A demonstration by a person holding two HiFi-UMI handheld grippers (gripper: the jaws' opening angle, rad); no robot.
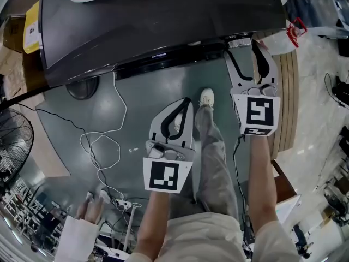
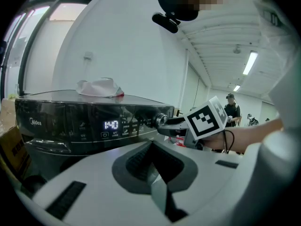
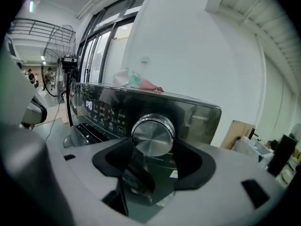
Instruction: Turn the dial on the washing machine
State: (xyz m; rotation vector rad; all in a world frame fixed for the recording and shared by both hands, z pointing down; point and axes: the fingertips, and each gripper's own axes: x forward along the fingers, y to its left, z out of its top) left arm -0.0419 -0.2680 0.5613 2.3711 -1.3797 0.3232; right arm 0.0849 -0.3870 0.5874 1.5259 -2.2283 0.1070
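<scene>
**Right claw on the dial, left claw idle**

The right claw (image 1: 248, 53) is clenched on the round silver dial (image 3: 153, 134). Its two jaws flank the knob on either side, and the knob's brushed face shows between them. The dial sits at the right end of the dark control panel on the washing machine (image 1: 158, 21), just right of a block of lit symbols. Further left on the same panel a lit display (image 2: 111, 125) shows digits.

The left claw (image 1: 182, 105) is clenched on nothing, its jaws drawn together to a point. It hangs over the floor (image 1: 109, 108), well short of the machine's front and apart from the panel.

A crumpled pale cloth (image 2: 99, 87) lies on the machine's dark lid. A white cable (image 1: 101, 146) loops across the grey-green floor below the machine. A standing fan (image 1: 13, 141) is at the left edge of the head view. The person's white shoe (image 1: 206, 97) points toward the machine between the two claws.
</scene>
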